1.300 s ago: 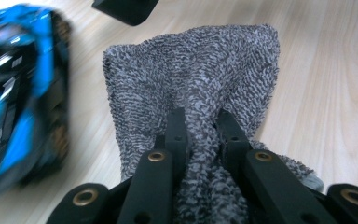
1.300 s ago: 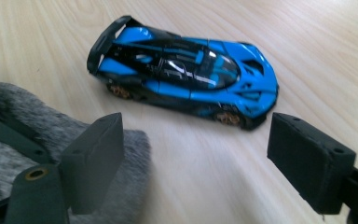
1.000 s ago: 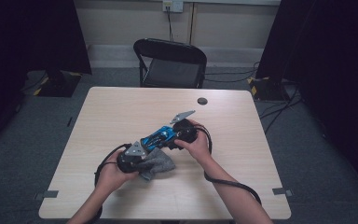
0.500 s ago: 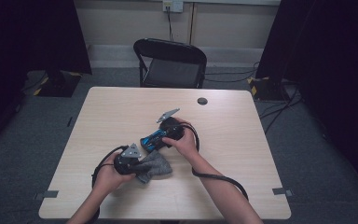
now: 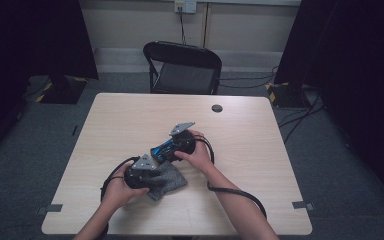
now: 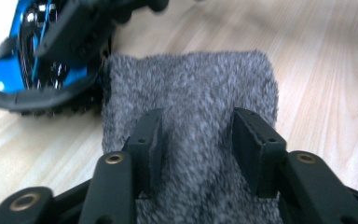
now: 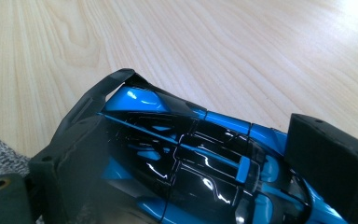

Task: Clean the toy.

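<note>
On a pale wooden table (image 5: 260, 150), a blue and black toy car (image 7: 191, 163) is clamped between the jaws of the right gripper (image 5: 167, 150). Just beside it, a grey fuzzy cloth (image 6: 191, 102) is pinched by the left gripper (image 6: 198, 140), held near the table's front edge.

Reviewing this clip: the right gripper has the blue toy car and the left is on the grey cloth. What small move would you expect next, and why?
Probably the right gripper eases the car onto the cloth. The car sits clamped between its fingers, right at the cloth's edge, while the left gripper pins the cloth on the table.
</note>
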`<control>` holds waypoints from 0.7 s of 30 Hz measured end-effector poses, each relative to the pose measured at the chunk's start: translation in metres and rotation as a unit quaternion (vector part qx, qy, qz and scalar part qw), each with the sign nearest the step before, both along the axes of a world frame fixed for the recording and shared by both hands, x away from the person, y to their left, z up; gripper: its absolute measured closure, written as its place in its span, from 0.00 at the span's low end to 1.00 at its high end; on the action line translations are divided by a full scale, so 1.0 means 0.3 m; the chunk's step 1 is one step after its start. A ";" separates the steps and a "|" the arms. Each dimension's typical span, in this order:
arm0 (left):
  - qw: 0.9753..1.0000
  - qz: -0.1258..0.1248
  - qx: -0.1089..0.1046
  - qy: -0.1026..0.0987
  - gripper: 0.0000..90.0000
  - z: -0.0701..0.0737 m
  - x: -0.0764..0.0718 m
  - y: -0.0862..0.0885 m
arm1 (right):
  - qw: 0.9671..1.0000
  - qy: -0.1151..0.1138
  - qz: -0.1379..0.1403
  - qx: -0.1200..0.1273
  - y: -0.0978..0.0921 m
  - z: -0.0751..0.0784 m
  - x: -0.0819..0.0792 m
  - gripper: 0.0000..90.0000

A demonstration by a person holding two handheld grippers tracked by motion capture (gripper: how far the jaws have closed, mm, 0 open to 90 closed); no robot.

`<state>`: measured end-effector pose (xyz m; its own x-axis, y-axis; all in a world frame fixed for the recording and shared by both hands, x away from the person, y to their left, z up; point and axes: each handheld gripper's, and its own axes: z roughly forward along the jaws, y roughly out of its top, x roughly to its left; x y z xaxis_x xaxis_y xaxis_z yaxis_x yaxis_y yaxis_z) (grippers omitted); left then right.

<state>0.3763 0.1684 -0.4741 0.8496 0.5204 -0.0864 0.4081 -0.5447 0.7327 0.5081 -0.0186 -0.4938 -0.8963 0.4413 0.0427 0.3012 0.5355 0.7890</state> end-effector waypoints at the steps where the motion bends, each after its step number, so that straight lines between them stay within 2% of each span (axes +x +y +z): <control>1: 1.000 0.000 -0.004 -0.002 0.56 0.005 0.001 -0.002 | 1.000 -0.003 -0.001 0.005 -0.003 -0.004 -0.002 0.07; 5: 1.000 -0.001 -0.013 -0.006 0.51 0.014 0.006 -0.012 | 1.000 -0.010 -0.003 0.019 -0.008 -0.014 -0.008 0.07; 10: 1.000 0.000 -0.017 -0.002 0.51 0.009 0.012 -0.034 | 1.000 -0.008 -0.003 0.015 -0.006 -0.011 -0.007 0.07; 11: 1.000 0.001 -0.013 0.002 0.53 0.004 0.016 -0.038 | 1.000 -0.008 -0.003 0.015 -0.005 -0.011 -0.007 0.07; 14: 1.000 0.008 0.023 0.005 0.55 -0.019 0.023 -0.045 | 1.000 -0.008 -0.003 0.016 -0.006 -0.012 -0.007 0.07; 16: 1.000 0.008 0.019 0.009 0.53 -0.025 0.020 -0.042 | 1.000 -0.010 -0.004 0.018 -0.006 -0.013 -0.008 0.07; 18: 0.999 0.007 0.034 0.021 0.44 -0.024 0.013 -0.037 | 1.000 -0.010 -0.004 0.019 -0.007 -0.014 -0.009 0.07; 21: 0.999 0.004 0.049 0.015 0.42 -0.031 -0.003 -0.034 | 1.000 -0.012 -0.005 0.023 -0.008 -0.017 -0.010 0.07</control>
